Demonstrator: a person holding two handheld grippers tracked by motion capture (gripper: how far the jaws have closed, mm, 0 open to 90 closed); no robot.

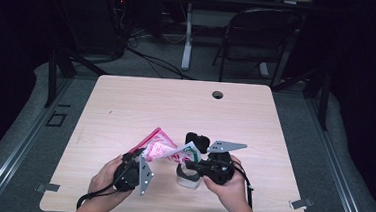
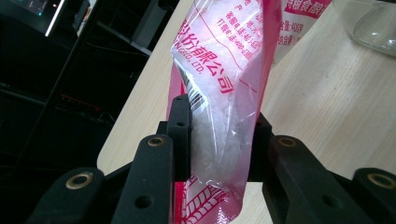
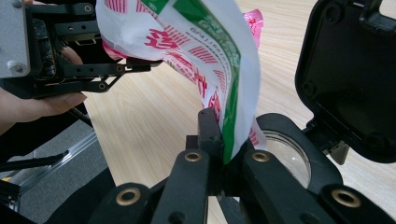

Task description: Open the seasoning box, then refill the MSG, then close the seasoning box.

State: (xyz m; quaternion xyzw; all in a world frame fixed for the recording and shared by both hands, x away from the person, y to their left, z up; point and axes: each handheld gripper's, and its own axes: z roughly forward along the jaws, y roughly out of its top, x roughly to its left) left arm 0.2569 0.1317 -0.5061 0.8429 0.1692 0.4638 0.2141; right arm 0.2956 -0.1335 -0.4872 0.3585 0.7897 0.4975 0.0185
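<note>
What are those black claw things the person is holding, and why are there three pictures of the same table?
The claws are hand-held grippers, each with two black jaws that squeeze. A person holds one in each hand. One picture comes from a camera above the wooden table. The other two come from small cameras riding on the grippers, looking along their jaws.

The left gripper squeezes the fat part of a plastic bag with red print and white grains inside. The right gripper is shut tight on the bag's thin green-and-white edge, so both hold one bag above the table.

On the table below stands a clear jar with a black hinged lid flipped open.
</note>
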